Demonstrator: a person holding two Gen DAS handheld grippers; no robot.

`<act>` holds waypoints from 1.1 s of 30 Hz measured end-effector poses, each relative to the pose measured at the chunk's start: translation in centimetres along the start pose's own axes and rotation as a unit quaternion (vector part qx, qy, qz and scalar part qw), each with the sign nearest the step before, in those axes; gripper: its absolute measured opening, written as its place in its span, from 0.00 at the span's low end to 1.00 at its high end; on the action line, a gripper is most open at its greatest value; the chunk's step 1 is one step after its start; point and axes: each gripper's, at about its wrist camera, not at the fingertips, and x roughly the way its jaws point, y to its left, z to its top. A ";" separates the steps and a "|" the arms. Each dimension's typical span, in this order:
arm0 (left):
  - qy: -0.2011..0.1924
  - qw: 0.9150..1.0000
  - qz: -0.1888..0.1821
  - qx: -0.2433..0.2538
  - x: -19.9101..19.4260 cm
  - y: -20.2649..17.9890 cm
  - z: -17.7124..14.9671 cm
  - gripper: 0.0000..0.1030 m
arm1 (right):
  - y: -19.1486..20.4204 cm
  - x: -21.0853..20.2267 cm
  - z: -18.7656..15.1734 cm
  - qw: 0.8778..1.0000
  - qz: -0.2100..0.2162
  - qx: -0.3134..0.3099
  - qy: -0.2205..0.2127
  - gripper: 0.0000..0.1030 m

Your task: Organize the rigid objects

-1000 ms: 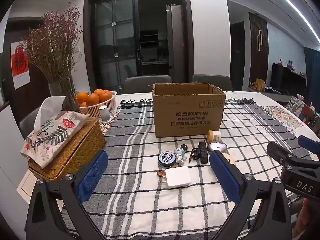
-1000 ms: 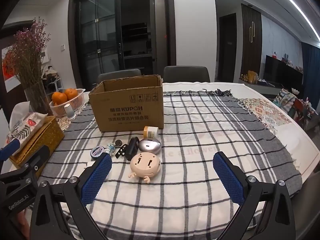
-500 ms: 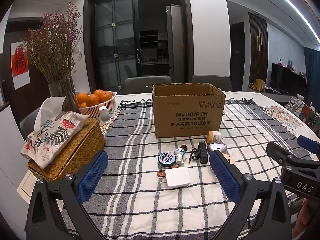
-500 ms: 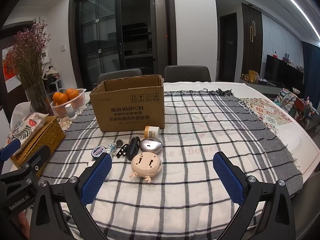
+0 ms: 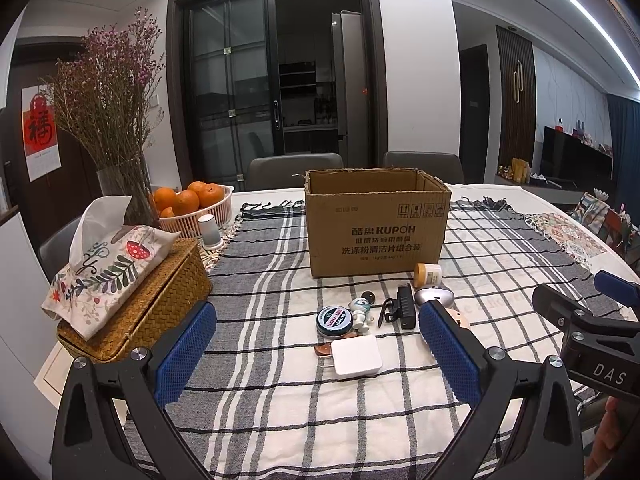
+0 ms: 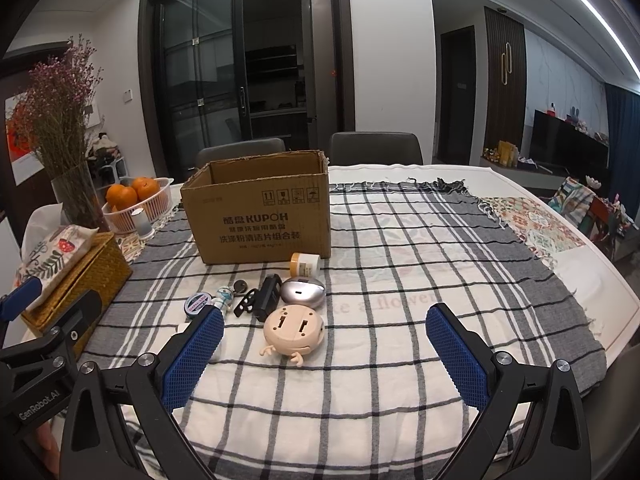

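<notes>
Blue-padded left tongs [image 5: 316,356] and right tongs [image 6: 324,348] gape wide, empty.

dark glass sliding doors [image 5: 276,108] and two grey chairs [image 6: 374,148] beyond the jaws; ceiling light strip [image 6: 592,12] upper right.

The right hand-held gripper [image 6: 324,344] hovers with its two blue-padded fingers [image 6: 192,356] spread wide and empty above a worktop [image 6: 592,276] covered by a checked cloth [image 6: 400,264]. Between them lies a round peach-coloured toy [image 6: 294,328]; just behind it sit a silver oval device [image 6: 303,292], a black adapter [image 6: 267,298] and a small jar [image 6: 305,263]. An open cardboard box [image 6: 260,220] stands farther back.
</notes>
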 end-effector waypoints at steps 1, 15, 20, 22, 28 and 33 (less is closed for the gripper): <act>0.000 1.000 0.000 0.000 0.0 0.0 0.0 1.00 | 0.0 0.0 0.0 1.000 0.000 0.000 0.000 0.99; -0.001 1.000 -0.001 0.001 0.0 -0.1 -0.2 1.00 | -0.1 0.1 0.0 1.000 0.000 0.001 0.000 0.99; -0.002 1.000 -0.001 0.001 0.0 -0.1 -0.2 1.00 | -0.1 0.2 0.0 1.000 0.001 0.001 0.001 0.99; -0.001 1.000 -0.002 0.001 0.0 0.0 -0.2 1.00 | -0.2 0.2 0.0 1.000 0.001 0.001 0.001 0.99; -0.001 1.000 -0.002 0.001 0.0 0.0 -0.2 1.00 | 0.3 0.0 -0.3 1.000 0.002 0.000 0.001 0.99; -0.001 1.000 -0.002 0.001 0.0 0.0 -0.2 1.00 | 0.2 0.0 -0.2 1.000 0.002 0.000 0.002 0.99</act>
